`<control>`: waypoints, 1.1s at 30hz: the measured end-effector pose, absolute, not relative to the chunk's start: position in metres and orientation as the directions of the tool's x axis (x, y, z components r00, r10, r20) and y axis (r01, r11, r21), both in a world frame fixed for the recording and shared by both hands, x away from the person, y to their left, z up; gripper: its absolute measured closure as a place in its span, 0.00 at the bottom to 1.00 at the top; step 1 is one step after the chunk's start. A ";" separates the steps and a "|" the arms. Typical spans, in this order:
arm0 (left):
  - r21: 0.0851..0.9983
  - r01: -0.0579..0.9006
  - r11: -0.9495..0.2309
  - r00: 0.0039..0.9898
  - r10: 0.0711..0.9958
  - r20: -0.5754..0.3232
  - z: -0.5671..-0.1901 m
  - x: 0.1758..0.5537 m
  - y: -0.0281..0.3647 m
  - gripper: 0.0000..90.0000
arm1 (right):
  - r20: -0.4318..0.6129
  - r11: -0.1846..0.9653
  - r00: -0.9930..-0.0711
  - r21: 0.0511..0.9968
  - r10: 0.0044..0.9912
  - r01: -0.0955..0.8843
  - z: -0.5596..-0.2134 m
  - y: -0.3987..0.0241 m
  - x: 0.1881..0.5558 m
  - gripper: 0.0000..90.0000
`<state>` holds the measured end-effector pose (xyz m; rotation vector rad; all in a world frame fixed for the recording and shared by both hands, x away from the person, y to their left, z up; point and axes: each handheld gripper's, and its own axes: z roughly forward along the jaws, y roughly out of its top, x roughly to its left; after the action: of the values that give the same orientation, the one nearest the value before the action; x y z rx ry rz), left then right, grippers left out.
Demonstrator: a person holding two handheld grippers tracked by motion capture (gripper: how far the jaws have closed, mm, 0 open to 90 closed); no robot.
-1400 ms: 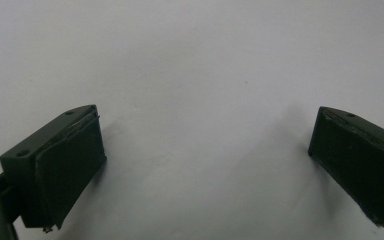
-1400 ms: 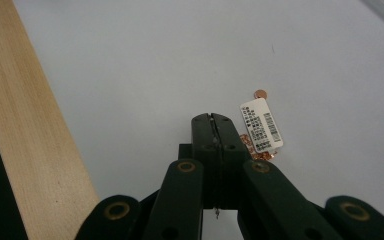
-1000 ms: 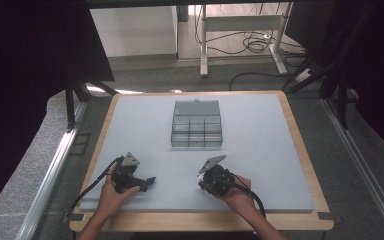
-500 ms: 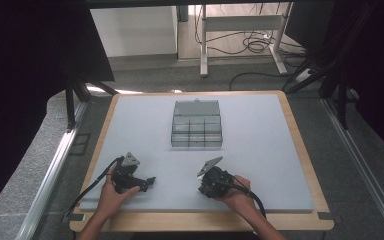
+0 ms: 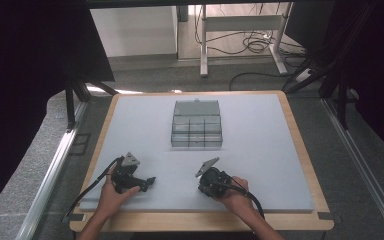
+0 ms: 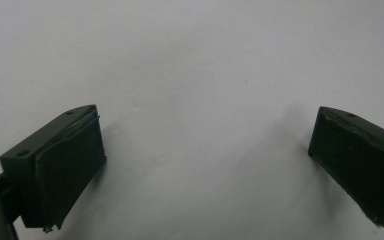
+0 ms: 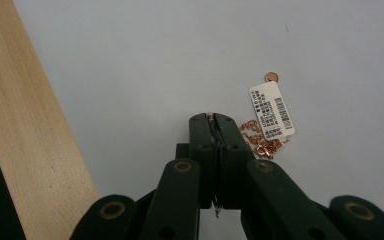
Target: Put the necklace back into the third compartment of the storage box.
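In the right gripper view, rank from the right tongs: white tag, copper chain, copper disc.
1. copper chain, beside the right tongs, which have just been closing, copper glint between.
2. white tag, beyond chain.
3. copper disc, past tag.

Setting: laboratory or recording workroom. Evidence: wood-rimmed table (image 5: 300, 150) topped with a plain grey mat (image 5: 260, 150); black curtains (image 5: 25, 60) hung on both sides; metal rails (image 5: 50, 175) along the table edges; loose cables (image 5: 250, 45) on the floor by a white desk frame (image 5: 240, 25); bare grey flooring.
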<state>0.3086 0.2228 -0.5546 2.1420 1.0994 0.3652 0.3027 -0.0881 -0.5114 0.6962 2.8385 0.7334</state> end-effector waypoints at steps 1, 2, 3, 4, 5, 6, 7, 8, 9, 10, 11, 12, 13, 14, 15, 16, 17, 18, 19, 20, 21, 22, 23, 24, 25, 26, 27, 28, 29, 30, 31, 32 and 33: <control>0.690 0.602 -0.402 0.601 0.797 -0.060 -0.555 0.309 0.223 0.01 | -0.006 0.775 -0.886 0.487 0.464 0.403 -0.511 -0.088 0.303 0.96; 0.690 0.602 -0.402 0.602 0.797 -0.061 -0.555 0.309 0.223 0.01 | -0.004 0.775 -0.886 0.486 0.464 0.404 -0.511 -0.088 0.303 0.96; 0.690 0.602 -0.402 0.602 0.796 -0.061 -0.555 0.309 0.223 0.01 | -0.002 0.775 -0.886 0.486 0.464 0.405 -0.511 -0.088 0.303 0.96; 0.690 0.602 -0.402 0.602 0.796 -0.061 -0.555 0.309 0.223 0.01 | -0.002 0.774 -0.886 0.487 0.464 0.405 -0.511 -0.089 0.303 0.96; 0.690 0.602 -0.402 0.602 0.796 -0.061 -0.555 0.309 0.223 0.01 | 0.000 0.772 -0.884 0.489 0.467 0.407 -0.511 -0.089 0.303 0.96; 0.690 0.602 -0.402 0.602 0.796 -0.061 -0.555 0.309 0.223 0.01 | 0.004 0.768 -0.883 0.493 0.468 0.409 -0.511 -0.089 0.304 0.96; 0.690 0.602 -0.402 0.601 0.797 -0.061 -0.555 0.309 0.223 0.01 | 0.006 0.764 -0.884 0.500 0.468 0.408 -0.510 -0.089 0.304 0.96; 0.690 0.602 -0.402 0.602 0.796 -0.061 -0.555 0.309 0.223 0.01 | 0.011 0.760 -0.884 0.507 0.467 0.407 -0.508 -0.090 0.304 0.96; 0.690 0.602 -0.402 0.602 0.796 -0.061 -0.555 0.309 0.223 0.01 | 0.012 0.755 -0.884 0.515 0.468 0.407 -0.505 -0.090 0.304 0.96; 0.690 0.602 -0.401 0.601 0.797 -0.061 -0.555 0.309 0.223 0.01 | 0.012 0.749 -0.883 0.524 0.470 0.406 -0.503 -0.091 0.304 0.97; 0.690 0.602 -0.401 0.601 0.797 -0.061 -0.555 0.309 0.223 0.01 | 0.014 0.742 -0.881 0.534 0.472 0.406 -0.500 -0.092 0.304 0.97; 0.690 0.602 -0.401 0.602 0.796 -0.061 -0.555 0.309 0.223 0.01 | 0.016 0.736 -0.881 0.542 0.474 0.405 -0.498 -0.093 0.305 0.97; 0.690 0.602 -0.402 0.602 0.797 -0.061 -0.555 0.309 0.223 0.01 | 0.017 0.730 -0.881 0.551 0.474 0.403 -0.495 -0.094 0.305 0.97; 0.690 0.602 -0.401 0.602 0.796 -0.062 -0.555 0.309 0.223 0.01 | 0.018 0.725 -0.879 0.559 0.476 0.403 -0.493 -0.095 0.305 0.97; 0.690 0.602 -0.402 0.601 0.797 -0.061 -0.555 0.309 0.223 0.01 | 0.021 0.719 -0.879 0.565 0.477 0.404 -0.491 -0.096 0.305 0.97; 0.690 0.602 -0.401 0.602 0.796 -0.062 -0.555 0.309 0.223 0.01 | 0.024 0.714 -0.878 0.570 0.479 0.405 -0.489 -0.097 0.305 0.97; 0.690 0.602 -0.401 0.601 0.797 -0.062 -0.555 0.309 0.223 0.01 | 0.022 0.711 -0.878 0.577 0.478 0.402 -0.488 -0.098 0.306 0.97; 0.690 0.602 -0.402 0.602 0.796 -0.061 -0.555 0.309 0.223 0.01 | 0.023 0.708 -0.877 0.581 0.479 0.402 -0.486 -0.099 0.306 0.97; 0.690 0.602 -0.401 0.602 0.796 -0.061 -0.555 0.309 0.223 0.01 | 0.023 0.704 -0.877 0.586 0.480 0.401 -0.484 -0.099 0.306 0.97; 0.690 0.602 -0.401 0.601 0.797 -0.061 -0.555 0.309 0.223 0.01 | 0.023 0.702 -0.876 0.588 0.482 0.401 -0.483 -0.100 0.306 0.97; 0.690 0.602 -0.402 0.602 0.796 -0.061 -0.555 0.309 0.223 0.01 | 0.021 0.700 -0.876 0.593 0.481 0.398 -0.481 -0.101 0.306 0.97; 0.690 0.602 -0.402 0.602 0.796 -0.061 -0.555 0.309 0.223 0.01 | 0.019 0.696 -0.875 0.598 0.483 0.397 -0.479 -0.101 0.306 0.97; 0.690 0.602 -0.402 0.602 0.796 -0.061 -0.555 0.309 0.223 0.01 | 0.020 0.693 -0.875 0.603 0.483 0.396 -0.477 -0.102 0.306 0.97; 0.690 0.602 -0.402 0.602 0.796 -0.061 -0.555 0.309 0.223 0.01 | 0.018 0.689 -0.875 0.609 0.484 0.394 -0.475 -0.102 0.306 0.97; 0.691 0.603 -0.399 0.600 0.798 -0.063 -0.555 0.309 0.223 0.01 | 0.018 0.685 -0.875 0.614 0.485 0.392 -0.473 -0.103 0.307 0.97; 0.689 0.603 -0.402 0.601 0.797 -0.062 -0.554 0.309 0.223 0.01 | 0.021 0.680 -0.873 0.618 0.487 0.394 -0.470 -0.104 0.307 0.97; 0.689 0.603 -0.402 0.602 0.796 -0.062 -0.554 0.309 0.223 0.01 | 0.024 0.674 -0.873 0.625 0.487 0.393 -0.468 -0.105 0.307 0.97; 0.690 0.603 -0.401 0.601 0.797 -0.063 -0.555 0.309 0.223 0.01 | 0.025 0.670 -0.872 0.629 0.488 0.394 -0.465 -0.106 0.307 0.97; 0.691 0.604 -0.398 0.600 0.798 -0.064 -0.555 0.309 0.223 0.01 | 0.028 0.665 -0.872 0.635 0.489 0.393 -0.463 -0.107 0.307 0.97; 0.691 0.603 -0.399 0.600 0.798 -0.064 -0.555 0.309 0.223 0.01 | 0.027 0.660 -0.869 0.639 0.494 0.395 -0.460 -0.108 0.308 0.97; 0.691 0.604 -0.398 0.600 0.798 -0.064 -0.555 0.309 0.223 0.01 | 0.028 0.656 -0.868 0.644 0.495 0.395 -0.458 -0.109 0.308 0.97; 0.688 0.603 -0.404 0.603 0.796 -0.061 -0.554 0.309 0.223 0.01 | 0.028 0.652 -0.868 0.649 0.495 0.393 -0.455 -0.110 0.308 0.97; 0.689 0.603 -0.403 0.602 0.796 -0.061 -0.554 0.309 0.223 0.01 | 0.028 0.648 -0.868 0.654 0.496 0.391 -0.453 -0.111 0.308 0.97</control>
<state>0.3086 0.2228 -0.5544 2.1439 1.0996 0.3637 0.3084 -0.1111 -0.4534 0.7354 2.7096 1.0201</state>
